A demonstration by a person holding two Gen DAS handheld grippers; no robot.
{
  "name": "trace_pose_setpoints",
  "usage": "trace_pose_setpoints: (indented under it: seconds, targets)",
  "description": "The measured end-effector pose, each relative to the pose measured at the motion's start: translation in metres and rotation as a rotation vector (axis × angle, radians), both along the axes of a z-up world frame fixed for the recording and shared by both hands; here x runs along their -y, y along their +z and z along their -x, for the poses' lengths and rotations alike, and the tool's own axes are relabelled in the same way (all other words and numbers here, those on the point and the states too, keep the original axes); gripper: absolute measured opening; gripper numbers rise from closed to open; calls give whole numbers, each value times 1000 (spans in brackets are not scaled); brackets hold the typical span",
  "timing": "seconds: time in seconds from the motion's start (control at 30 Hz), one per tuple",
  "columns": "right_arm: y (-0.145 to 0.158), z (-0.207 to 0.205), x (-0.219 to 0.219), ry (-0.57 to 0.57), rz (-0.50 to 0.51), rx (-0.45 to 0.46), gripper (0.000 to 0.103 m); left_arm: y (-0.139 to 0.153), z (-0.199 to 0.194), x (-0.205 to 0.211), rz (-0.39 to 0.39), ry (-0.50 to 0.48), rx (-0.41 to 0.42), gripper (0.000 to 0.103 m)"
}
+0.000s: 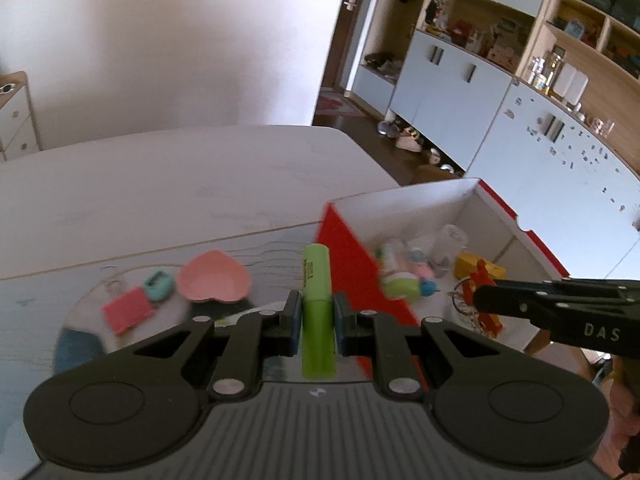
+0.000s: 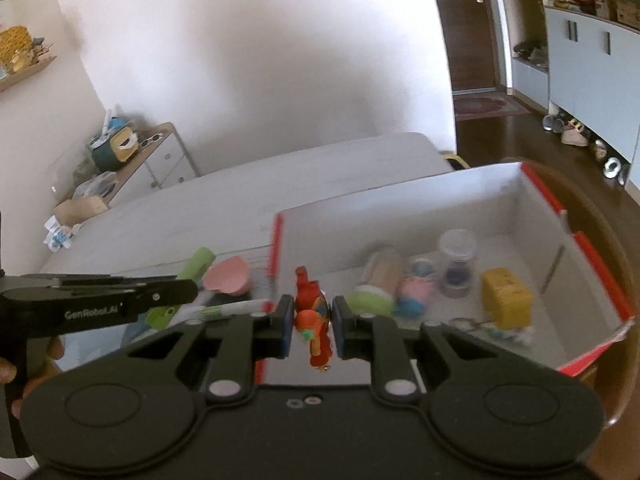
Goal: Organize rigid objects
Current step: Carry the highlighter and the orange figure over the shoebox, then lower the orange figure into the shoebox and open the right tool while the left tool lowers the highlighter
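My left gripper (image 1: 316, 316) is shut on a green highlighter (image 1: 317, 312) that points forward, just left of the red-and-white box (image 1: 400, 212). My right gripper (image 2: 309, 318) is shut on a red toy figure (image 2: 311, 312) and hangs over the box's left wall (image 2: 276, 240). From the left wrist view the right gripper (image 1: 486, 304) comes in from the right with the red toy (image 1: 482, 280) above the box. Inside the box lie a yellow block (image 2: 506, 298), a clear jar (image 2: 456, 262), a green-capped bottle (image 2: 376, 284) and small pastel toys.
On the table left of the box lie a pink heart dish (image 1: 214, 276), a teal sharpener (image 1: 158, 285), a pink card (image 1: 127, 309) and a white marker (image 2: 232, 309). A hand (image 2: 8, 376) grips the left tool. Cabinets (image 1: 448, 80) stand at the right.
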State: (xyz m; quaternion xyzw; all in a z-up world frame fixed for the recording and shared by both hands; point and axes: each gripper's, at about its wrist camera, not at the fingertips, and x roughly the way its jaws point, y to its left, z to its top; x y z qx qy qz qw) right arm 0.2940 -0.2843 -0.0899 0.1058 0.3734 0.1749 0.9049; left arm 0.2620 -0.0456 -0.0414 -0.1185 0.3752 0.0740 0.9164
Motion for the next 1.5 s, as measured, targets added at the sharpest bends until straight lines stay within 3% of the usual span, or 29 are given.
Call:
trace_pose_setpoints:
  seconds: [0.57, 0.9, 1.37, 1.5]
  targets:
    - [-21, -18, 92, -70, 7, -10, 19, -13, -78, 90, 21, -86, -66, 16]
    - [-37, -27, 98, -27, 25, -47, 19, -30, -134, 112, 1, -79, -120, 16]
    - [-52, -40, 96, 3, 50, -85, 19, -55, -192, 121, -113, -92, -164, 17]
    - [-57, -45, 93, 15, 66, -96, 19, -64, -200, 120, -98, -79, -202, 17]
